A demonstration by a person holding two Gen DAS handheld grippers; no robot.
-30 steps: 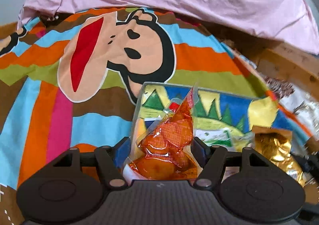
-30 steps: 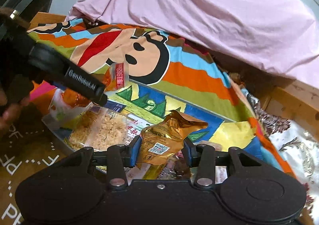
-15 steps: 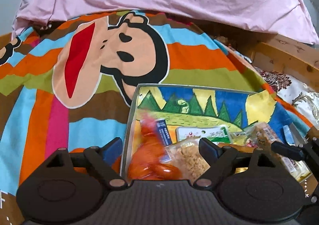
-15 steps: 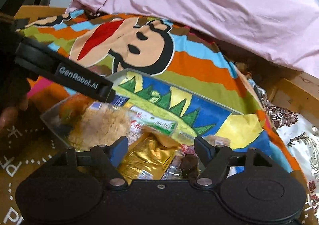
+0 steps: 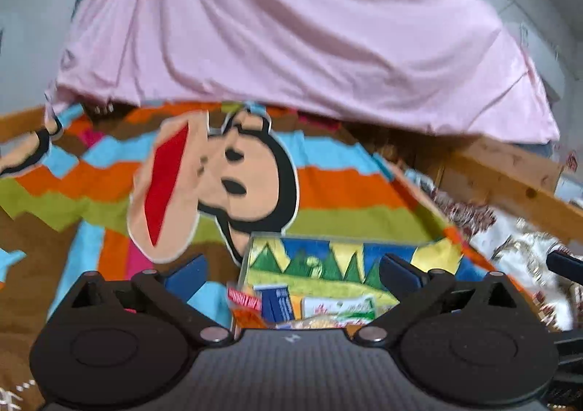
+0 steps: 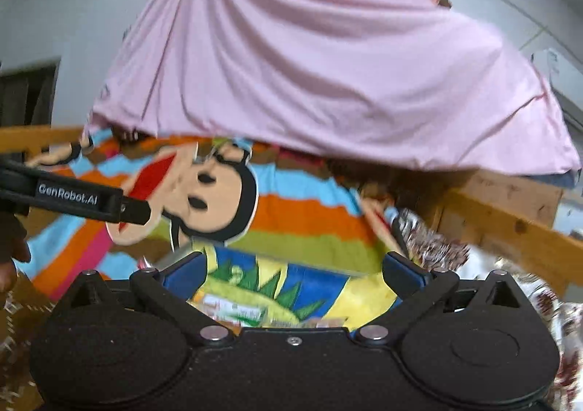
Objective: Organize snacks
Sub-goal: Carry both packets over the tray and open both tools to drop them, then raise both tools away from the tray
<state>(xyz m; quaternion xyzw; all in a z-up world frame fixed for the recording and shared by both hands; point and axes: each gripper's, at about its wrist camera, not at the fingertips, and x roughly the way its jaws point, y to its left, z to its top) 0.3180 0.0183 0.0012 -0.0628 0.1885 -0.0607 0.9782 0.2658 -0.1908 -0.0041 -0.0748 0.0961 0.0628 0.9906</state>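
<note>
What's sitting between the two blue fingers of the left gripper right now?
Nothing is held. In the left wrist view the open left gripper frames the clear box with snack packets lying inside it.

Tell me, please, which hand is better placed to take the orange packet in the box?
Probably left. The left tongs, just opened and empty, face the orange packet at the left end of the clear box. The right view does not show it.

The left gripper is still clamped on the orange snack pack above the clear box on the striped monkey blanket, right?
Not quite. The left wrist view shows the left gripper open, its jaws just opened, nothing between them; the orange snack pack lies in the clear box on the monkey blanket.
</note>
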